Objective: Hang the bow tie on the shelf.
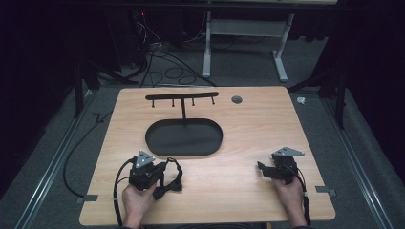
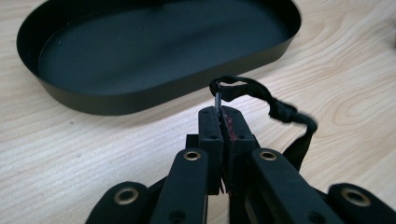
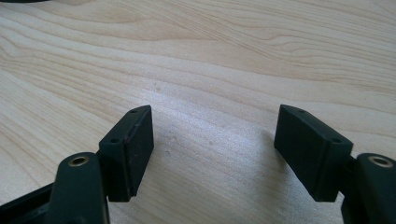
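The surface is light wood with wavy grain. The oval tray at the centre and the hook stand above it are black. The strap is black. The left gripper is black with a red mark.

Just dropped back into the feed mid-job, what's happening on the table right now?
A person works two hand-held grippers at a wooden table. The left gripper is shut on the small metal ring of a black strap, just in front of the black oval tray. The right gripper sits open over bare wood, holding nothing. Behind the tray stands a hook rack with nothing hung on it.
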Demonstrator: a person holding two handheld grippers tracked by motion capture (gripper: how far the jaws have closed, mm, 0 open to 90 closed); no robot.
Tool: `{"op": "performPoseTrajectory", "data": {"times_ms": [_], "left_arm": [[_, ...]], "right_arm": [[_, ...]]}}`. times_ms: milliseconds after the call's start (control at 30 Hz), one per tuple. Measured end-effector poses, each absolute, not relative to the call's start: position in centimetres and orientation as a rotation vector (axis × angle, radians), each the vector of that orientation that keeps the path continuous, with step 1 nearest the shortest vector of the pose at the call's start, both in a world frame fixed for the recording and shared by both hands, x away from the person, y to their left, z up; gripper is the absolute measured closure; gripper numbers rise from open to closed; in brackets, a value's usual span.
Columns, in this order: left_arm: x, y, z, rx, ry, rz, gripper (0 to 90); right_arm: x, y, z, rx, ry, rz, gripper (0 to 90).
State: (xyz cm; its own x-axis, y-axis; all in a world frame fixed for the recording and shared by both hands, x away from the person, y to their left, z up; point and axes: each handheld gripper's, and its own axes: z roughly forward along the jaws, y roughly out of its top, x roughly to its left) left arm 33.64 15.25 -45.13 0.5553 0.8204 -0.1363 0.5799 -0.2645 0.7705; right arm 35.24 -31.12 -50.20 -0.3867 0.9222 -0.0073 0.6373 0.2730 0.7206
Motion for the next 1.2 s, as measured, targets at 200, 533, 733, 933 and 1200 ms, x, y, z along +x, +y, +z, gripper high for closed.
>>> {"op": "performPoseTrajectory", "data": {"times_ms": [200,533,733,933,1200], "left_arm": [[33.4,15.4,-44.0,1.945,1.099,0.37,88.0],[33.0,15.6,-42.2,1.91,1.05,0.368,87.9],[33.2,15.5,-41.4,1.903,1.034,0.37,88.0],[33.3,15.2,-41.0,1.89,1.023,0.367,88.0],[34.0,14.5,-39.8,1.899,0.985,0.375,88.0]], "right_arm": [[35.2,-31.1,-50.2,1.406,2.121,0.898,29.4],[35.2,-31.1,-50.2,1.406,2.122,0.897,29.4],[35.2,-31.1,-50.2,1.406,2.122,0.896,29.4],[35.2,-31.1,-50.2,1.406,2.122,0.897,29.4],[35.2,-31.1,-50.2,1.408,2.122,0.897,29.4]]}}
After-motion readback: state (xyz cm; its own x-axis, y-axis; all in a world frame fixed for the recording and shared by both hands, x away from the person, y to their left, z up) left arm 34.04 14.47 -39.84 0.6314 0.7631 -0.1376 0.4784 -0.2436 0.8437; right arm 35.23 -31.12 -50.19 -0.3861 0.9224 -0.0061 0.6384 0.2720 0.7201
